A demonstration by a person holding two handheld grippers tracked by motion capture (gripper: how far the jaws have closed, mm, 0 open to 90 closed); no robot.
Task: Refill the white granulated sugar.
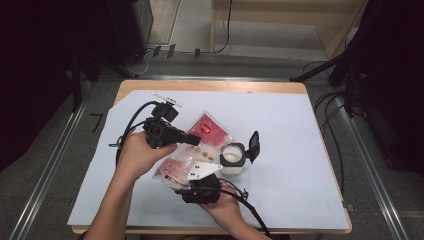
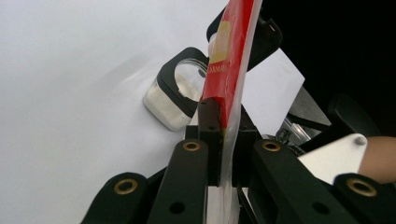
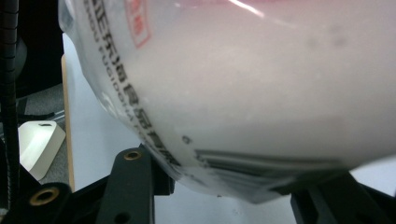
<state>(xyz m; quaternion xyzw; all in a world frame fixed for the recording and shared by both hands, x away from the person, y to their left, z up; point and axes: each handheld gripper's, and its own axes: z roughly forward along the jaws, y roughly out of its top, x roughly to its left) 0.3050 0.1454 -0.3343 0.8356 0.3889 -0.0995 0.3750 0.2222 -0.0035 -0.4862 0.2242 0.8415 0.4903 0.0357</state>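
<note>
A soft pouch (image 1: 210, 132) with a red top and a pale, filled lower half hangs tilted above the table. My left gripper (image 1: 192, 139) is shut on its upper edge; in the left gripper view the jaws (image 2: 224, 116) pinch the red-printed film of the pouch (image 2: 236, 51). My right gripper (image 1: 182, 184) holds the pouch's low end from the near side. In the right gripper view the bulging pouch (image 3: 243, 84) sits between the spread jaws of my right gripper (image 3: 229, 186) and hides their tips. A small clear jar (image 1: 232, 157) holding something white stands just right of the pouch, its black flip lid (image 1: 254, 145) open.
A white sheet (image 1: 300, 150) covers the wooden table, bare to the right and at the back. The jar (image 2: 170, 100) and its lid (image 2: 266, 35) lie just beyond the left gripper's jaws. Cables trail from both grippers, and black stands ring the table.
</note>
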